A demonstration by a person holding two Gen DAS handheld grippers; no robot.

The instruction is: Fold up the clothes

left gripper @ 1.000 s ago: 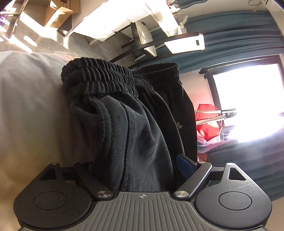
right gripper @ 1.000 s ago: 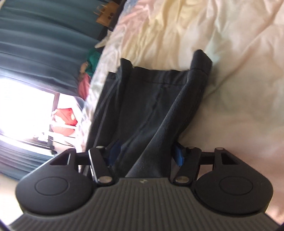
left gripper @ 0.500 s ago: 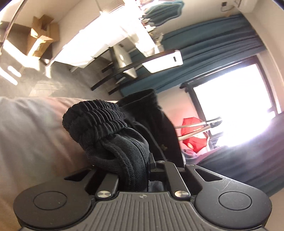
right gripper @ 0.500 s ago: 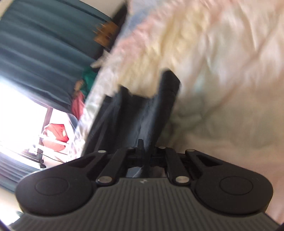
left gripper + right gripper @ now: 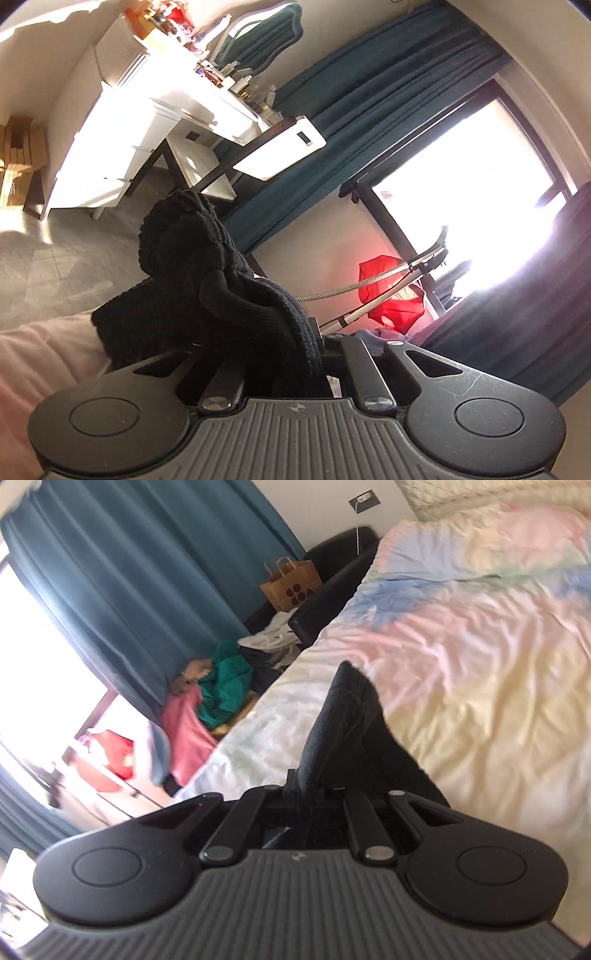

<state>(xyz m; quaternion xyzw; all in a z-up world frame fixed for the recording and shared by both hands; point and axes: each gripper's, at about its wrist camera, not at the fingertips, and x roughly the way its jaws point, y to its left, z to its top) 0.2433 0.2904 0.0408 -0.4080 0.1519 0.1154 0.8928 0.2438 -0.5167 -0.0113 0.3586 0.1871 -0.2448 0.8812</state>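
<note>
The left gripper (image 5: 291,343) is pinching the bunched elastic waistband of the black shorts (image 5: 207,280), its fingers closed tight on the fabric. The right gripper (image 5: 314,794) is clamping a hem corner of the same shorts (image 5: 351,731). Both ends are hanging raised above the pastel bed (image 5: 480,657).

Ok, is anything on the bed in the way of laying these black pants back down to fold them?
Nothing visible. Both hand-held grippers, left and right, are shut on the black pants, and the bedspread ahead of them shows only wrinkles.
</note>
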